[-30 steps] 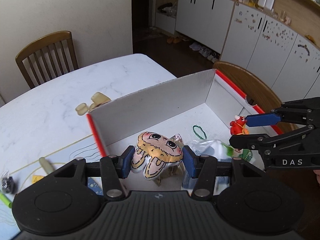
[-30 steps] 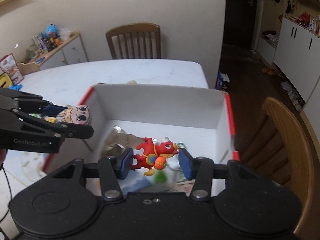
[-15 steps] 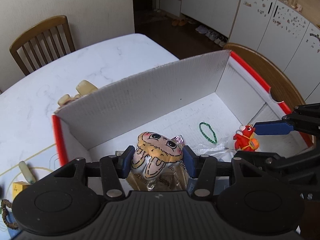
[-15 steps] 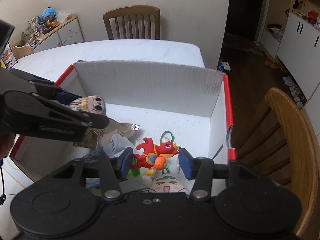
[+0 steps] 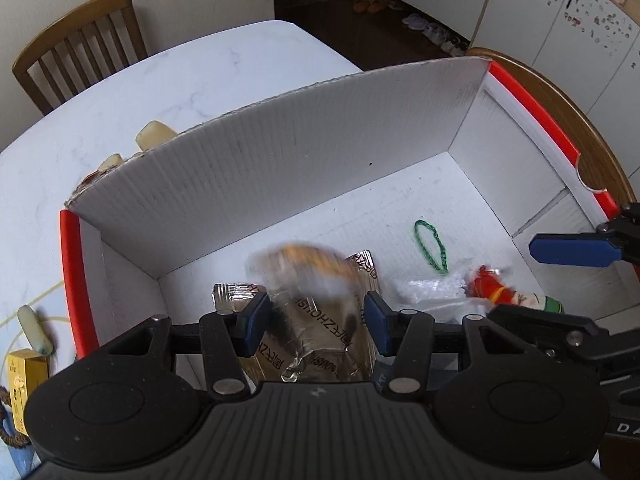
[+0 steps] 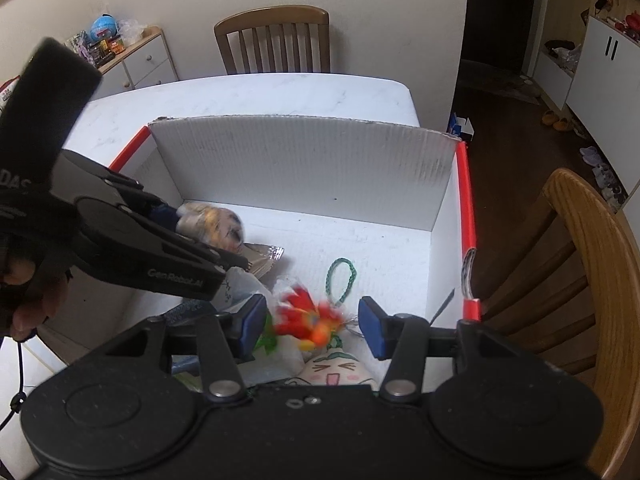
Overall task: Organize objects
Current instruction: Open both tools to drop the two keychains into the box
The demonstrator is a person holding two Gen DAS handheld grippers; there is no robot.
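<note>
A white cardboard box with red edges (image 5: pixel 280 168) stands on the table; it also shows in the right wrist view (image 6: pixel 304 168). My left gripper (image 5: pixel 316 322) is open above the box. The cartoon-face plush (image 5: pixel 304 268) is blurred and falling free below its jaws; it also shows in the right wrist view (image 6: pixel 216 224). My right gripper (image 6: pixel 312 330) is open, and the red dragon toy (image 6: pixel 302 320) is blurred, dropping between its jaws. The dragon also appears in the left wrist view (image 5: pixel 490 286).
Inside the box lie foil snack packets (image 5: pixel 312 344), a green cord loop (image 5: pixel 432 244), clear plastic bags and a white face plush (image 6: pixel 336 372). Small items (image 5: pixel 34 328) lie on the table left of the box. Wooden chairs (image 6: pixel 588 280) stand around.
Both grippers have opened. The face plush and the red dragon have left the jaws and are falling into the box. Both grippers moved further over the box.
</note>
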